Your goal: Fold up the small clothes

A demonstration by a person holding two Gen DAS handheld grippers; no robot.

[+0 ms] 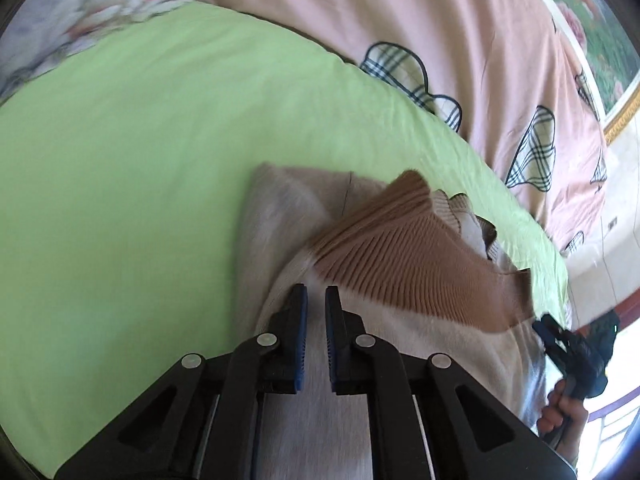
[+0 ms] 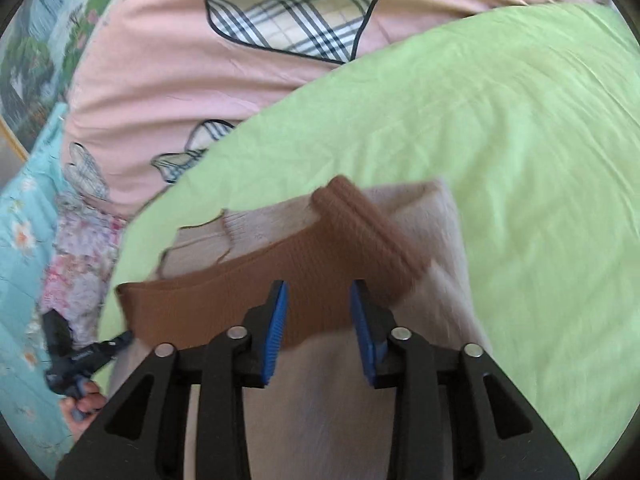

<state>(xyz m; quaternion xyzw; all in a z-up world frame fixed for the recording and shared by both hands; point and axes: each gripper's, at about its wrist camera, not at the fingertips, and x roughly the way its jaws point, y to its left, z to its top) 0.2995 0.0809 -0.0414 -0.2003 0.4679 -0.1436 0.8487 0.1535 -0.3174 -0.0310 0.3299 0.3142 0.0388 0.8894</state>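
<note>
While the small cream sweater lies on the green sheet, its brown ribbed band is folded up across the middle of the garment. From the left wrist view, the left gripper hovers over the cream knit with its blue-padded jaws drawn close together, a narrow gap between them and no cloth pinched there. Seen from the right wrist, the right gripper stands partly open above the lower edge of the brown band, jaws well apart; whether the pads touch the fabric cannot be told, and nothing is clamped. A rolled brown cuff slants across the band on that side. Pink bedding with plaid hearts borders the green sheet at the far edge, and a flowered cloth lies beside it. Each view also catches the other gripper and the hand holding it at the frame's edge.
</note>
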